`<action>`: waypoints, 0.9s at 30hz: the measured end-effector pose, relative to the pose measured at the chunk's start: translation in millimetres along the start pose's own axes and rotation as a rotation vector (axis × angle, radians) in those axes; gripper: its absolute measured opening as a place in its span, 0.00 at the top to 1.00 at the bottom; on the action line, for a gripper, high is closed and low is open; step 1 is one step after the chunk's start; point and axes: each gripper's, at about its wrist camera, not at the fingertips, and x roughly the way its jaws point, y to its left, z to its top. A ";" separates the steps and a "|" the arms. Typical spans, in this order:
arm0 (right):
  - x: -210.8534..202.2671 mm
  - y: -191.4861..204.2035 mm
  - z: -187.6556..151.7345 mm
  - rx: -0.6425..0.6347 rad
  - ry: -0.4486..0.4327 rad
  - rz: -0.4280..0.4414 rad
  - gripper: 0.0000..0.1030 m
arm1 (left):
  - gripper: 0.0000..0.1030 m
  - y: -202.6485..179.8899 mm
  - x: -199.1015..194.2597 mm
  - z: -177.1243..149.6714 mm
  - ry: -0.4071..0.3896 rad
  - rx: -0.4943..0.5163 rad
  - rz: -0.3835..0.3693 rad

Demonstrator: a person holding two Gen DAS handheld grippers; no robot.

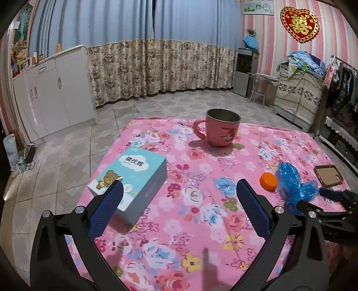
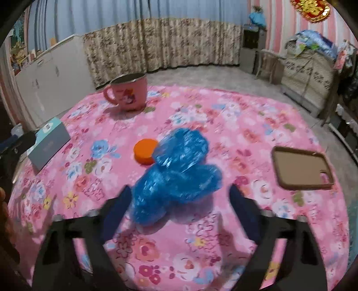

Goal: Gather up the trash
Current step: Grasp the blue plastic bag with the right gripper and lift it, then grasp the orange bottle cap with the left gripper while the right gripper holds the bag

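Blue plastic bag (image 2: 176,174) crumpled beside orange cap (image 2: 145,155), between right gripper (image 2: 180,197) jaws, apart. Pink mug (image 2: 128,91) behind cap, inside unseen. Left gripper (image 1: 179,190) jaws apart, empty.

You can read "棉" in the white cloud on the teal box (image 1: 134,179); a gold "囍" fills the red heart wall ornament (image 1: 299,24).

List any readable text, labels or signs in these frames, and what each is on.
"囍", gold double-happiness character: on the red heart ornament on the striped wall.
Three white-cloud characters on the teal bear box: blurred, the last looks like "棉"; the rest I cannot read for certain.
Small print on the box side: too small.
Wall poster: too small.
Pink mug: cartoon picture only, no legible text.
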 end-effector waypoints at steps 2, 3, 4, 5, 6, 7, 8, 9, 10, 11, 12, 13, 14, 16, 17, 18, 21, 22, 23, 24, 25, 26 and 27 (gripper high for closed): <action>1.1 -0.9 -1.7 0.003 0.006 0.056 0.51 | 0.05 -4.5 1.0 0.6 0.000 0.002 0.003; 0.5 -1.4 -1.8 0.003 0.004 0.074 0.61 | 0.05 -7.0 0.8 1.2 -0.004 -0.001 -0.005; -1.8 -2.7 -1.9 -0.002 -0.004 0.098 0.72 | 0.05 -7.0 0.2 1.4 -0.008 -0.002 -0.005; -5.3 -4.3 -1.3 -0.007 -0.017 0.103 0.76 | 0.05 -9.7 -0.2 2.4 -0.011 -0.003 0.001; -9.8 -7.1 -1.0 -0.012 -0.035 0.102 0.79 | 0.05 -13.3 0.0 3.7 -0.011 -0.002 0.007; -17.9 -13.6 -0.7 -0.012 -0.064 0.099 0.80 | 0.05 -15.9 0.4 5.2 -0.007 -0.003 0.004; -23.1 -19.4 -0.5 -0.008 -0.080 0.096 0.80 | 0.05 -18.9 0.8 7.2 0.000 -0.007 -0.011; -29.1 -27.4 -0.1 -0.005 -0.094 0.093 0.80 | 0.05 -22.0 1.5 8.9 0.009 -0.013 -0.026; -32.5 -33.1 0.6 -0.006 -0.101 0.087 0.80 | 0.05 -26.7 2.6 10.5 0.020 -0.018 -0.040; -36.9 -40.3 0.9 -0.008 -0.109 0.075 0.80 | 0.05 -30.7 3.7 11.7 0.027 -0.020 -0.050; -42.4 -49.8 0.6 -0.011 -0.120 0.057 0.80 | 0.05 -37.6 6.2 13.1 0.042 -0.021 -0.065; -46.0 -57.4 1.3 -0.011 -0.127 0.045 0.80 | 0.05 -43.3 9.1 14.0 0.060 -0.021 -0.073; -49.2 -65.6 1.3 -0.010 -0.133 0.030 0.80 | 0.05 -49.8 12.9 14.9 0.077 -0.023 -0.085; -52.9 -81.9 2.8 -0.003 -0.141 0.008 0.80 | 0.05 -62.9 19.8 15.0 0.094 -0.026 -0.104; -54.2 -88.9 2.3 0.002 -0.143 0.003 0.80 | 0.05 -70.2 23.8 15.4 0.099 -0.022 -0.100; -55.0 -95.1 1.7 0.007 -0.145 -0.004 0.80 | 0.05 -75.5 27.2 15.2 0.105 -0.018 -0.094; -56.0 -113.1 -2.2 0.024 -0.152 -0.016 0.80 | 0.05 -100.2 41.8 14.5 0.135 0.012 -0.105; -55.6 -119.9 -3.8 0.036 -0.155 -0.018 0.80 | 0.05 -106.4 44.3 14.2 0.137 0.025 -0.112; -55.0 -125.0 -4.7 0.049 -0.158 -0.016 0.80 | 0.05 -112.2 46.1 13.7 0.137 0.041 -0.111; -54.2 -128.9 -5.4 0.061 -0.159 -0.014 0.80 | 0.05 -119.6 48.5 13.0 0.138 0.063 -0.098; -52.3 -133.6 -5.7 0.077 -0.157 -0.008 0.80 | 0.05 -129.9 53.3 11.9 0.142 0.097 -0.079; -51.1 -137.4 -6.2 0.090 -0.156 -0.001 0.80 | 0.05 -134.4 56.2 11.8 0.150 0.111 -0.076; -49.6 -140.5 -6.0 0.100 -0.156 0.003 0.80 | 0.05 -141.5 62.1 11.5 0.169 0.129 -0.083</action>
